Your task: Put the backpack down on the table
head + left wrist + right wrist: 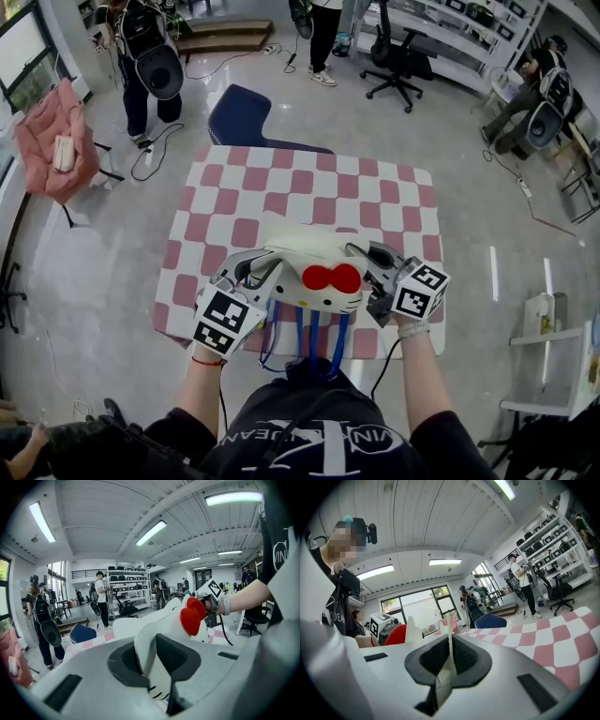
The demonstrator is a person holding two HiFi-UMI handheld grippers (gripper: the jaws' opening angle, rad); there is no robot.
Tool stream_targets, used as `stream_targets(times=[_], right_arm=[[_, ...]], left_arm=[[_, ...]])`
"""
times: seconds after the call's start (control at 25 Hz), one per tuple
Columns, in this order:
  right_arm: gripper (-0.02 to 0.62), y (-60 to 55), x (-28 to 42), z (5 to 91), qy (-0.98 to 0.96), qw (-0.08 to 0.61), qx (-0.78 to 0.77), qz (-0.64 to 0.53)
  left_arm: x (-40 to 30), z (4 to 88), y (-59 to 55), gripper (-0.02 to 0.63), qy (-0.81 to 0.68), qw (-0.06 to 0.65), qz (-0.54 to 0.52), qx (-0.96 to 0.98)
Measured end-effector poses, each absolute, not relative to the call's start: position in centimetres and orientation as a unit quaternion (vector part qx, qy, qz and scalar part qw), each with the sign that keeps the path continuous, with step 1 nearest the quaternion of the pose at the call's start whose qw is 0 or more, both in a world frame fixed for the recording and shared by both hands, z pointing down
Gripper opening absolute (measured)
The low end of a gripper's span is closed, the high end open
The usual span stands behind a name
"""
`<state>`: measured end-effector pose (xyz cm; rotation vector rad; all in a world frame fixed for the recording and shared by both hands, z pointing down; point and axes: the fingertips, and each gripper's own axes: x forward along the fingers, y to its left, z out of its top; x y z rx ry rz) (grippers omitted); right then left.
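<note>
A white cat-face backpack (pixel 309 255) with a red bow (pixel 332 277) hangs between my two grippers over the near edge of the pink-and-white checkered table (pixel 281 178). Its blue straps (pixel 314 339) dangle towards the person's body. My left gripper (pixel 265 274) is shut on the bag's left side; in the left gripper view its jaws (pixel 152 663) pinch a white ear-shaped flap (pixel 145 644). My right gripper (pixel 364 261) is shut on the bag's right side, and in the right gripper view a thin white edge (pixel 449 644) is clamped between the jaws. I cannot tell whether the bag touches the tabletop.
A dark blue chair (pixel 239 112) stands at the table's far side. A pink chair (pixel 52 141) is at the far left and a black office chair (pixel 398 61) at the back. People stand around the room. A white stand (pixel 553 328) is at the right.
</note>
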<state>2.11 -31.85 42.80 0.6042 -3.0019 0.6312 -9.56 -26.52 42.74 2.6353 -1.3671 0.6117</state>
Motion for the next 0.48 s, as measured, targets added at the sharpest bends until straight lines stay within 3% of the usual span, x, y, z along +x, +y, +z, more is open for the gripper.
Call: stream_targets(times=[0.48], right_arm=[[0.011, -36.5, 1.3, 43.3, -0.964, 0.022, 0.188, 0.185]], left_arm=[[-10.2, 43.0, -30.6, 0.063, -0.470, 0.056, 0.201, 0.858]])
